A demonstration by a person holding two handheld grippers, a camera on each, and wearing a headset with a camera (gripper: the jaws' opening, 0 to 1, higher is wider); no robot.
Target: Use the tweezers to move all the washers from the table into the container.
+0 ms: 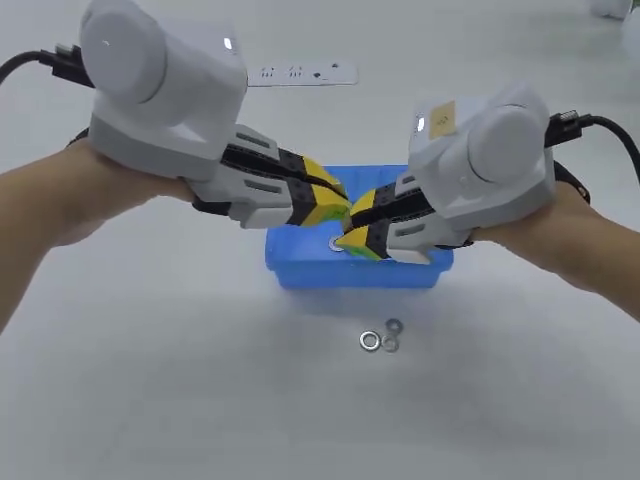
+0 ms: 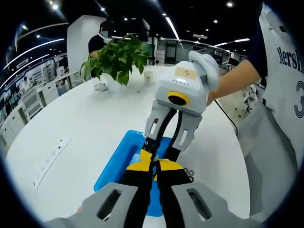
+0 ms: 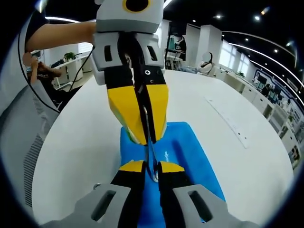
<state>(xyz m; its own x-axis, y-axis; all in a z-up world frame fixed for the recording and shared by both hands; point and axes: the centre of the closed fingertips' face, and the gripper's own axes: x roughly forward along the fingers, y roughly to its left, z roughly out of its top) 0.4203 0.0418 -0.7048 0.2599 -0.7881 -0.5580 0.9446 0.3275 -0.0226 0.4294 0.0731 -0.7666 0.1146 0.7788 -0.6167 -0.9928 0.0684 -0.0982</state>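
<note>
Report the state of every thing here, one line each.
left gripper: shut on the tweezers
right gripper: shut on the tweezers
tweezers: gripped by both grippers, above the container
container: upright on the table, top open
washers: three lying loose on the table in front of the container
</note>
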